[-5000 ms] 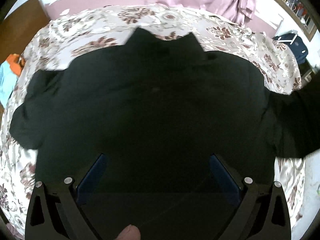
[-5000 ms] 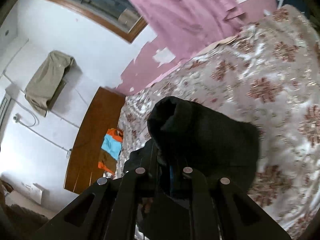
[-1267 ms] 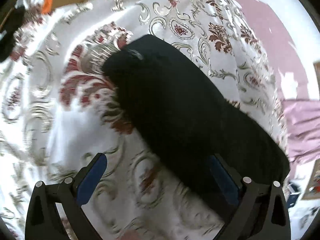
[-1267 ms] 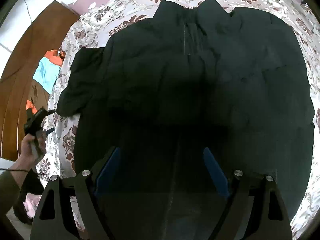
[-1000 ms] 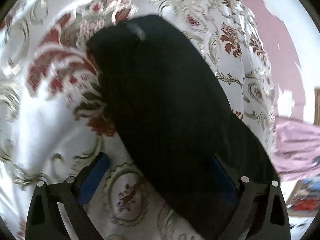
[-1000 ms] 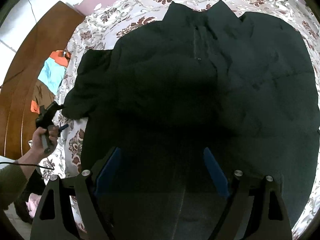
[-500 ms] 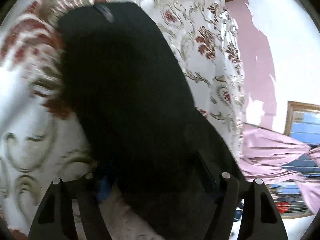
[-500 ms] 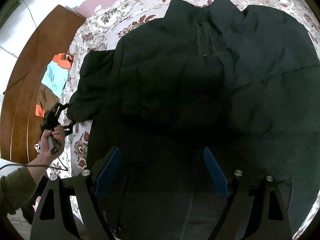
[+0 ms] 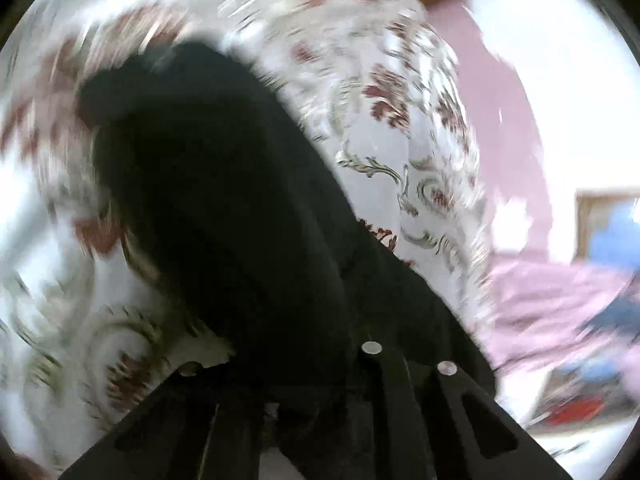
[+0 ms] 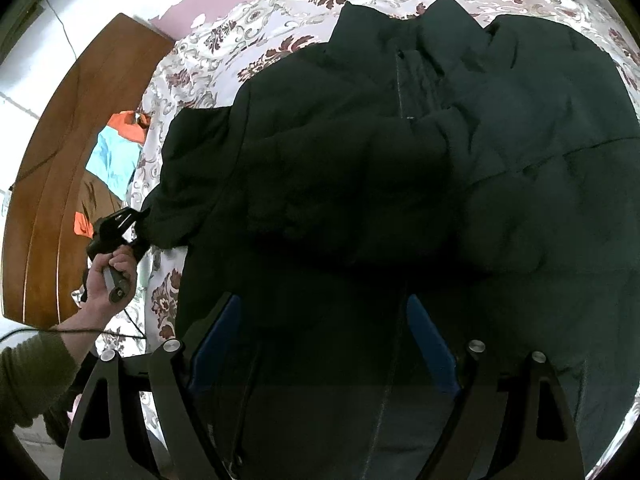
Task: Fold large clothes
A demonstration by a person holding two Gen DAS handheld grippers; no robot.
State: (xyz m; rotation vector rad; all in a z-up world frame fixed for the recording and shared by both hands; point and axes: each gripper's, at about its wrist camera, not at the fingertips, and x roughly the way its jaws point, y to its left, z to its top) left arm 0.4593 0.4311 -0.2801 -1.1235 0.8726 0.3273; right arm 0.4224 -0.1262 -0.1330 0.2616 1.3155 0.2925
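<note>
black jacket (image 10: 400,184) spread on bed (image 10: 248,40), left gripper (image 9: 280,384) jaws pinching sleeve (image 9: 208,184), right gripper (image 10: 320,344) jaws spread wide above hem

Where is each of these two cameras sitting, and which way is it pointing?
Left wrist: rides the left gripper, looking along its fingers at the sleeve it pinches, low over the floral bedspread; only its black fingers show.
Right wrist: rides the right gripper, looking down on the black jacket; its open fingers and the person's left hand show.
Shared: the sleeve, the bedspread, and the left gripper, which the right view sees at the sleeve end.
</note>
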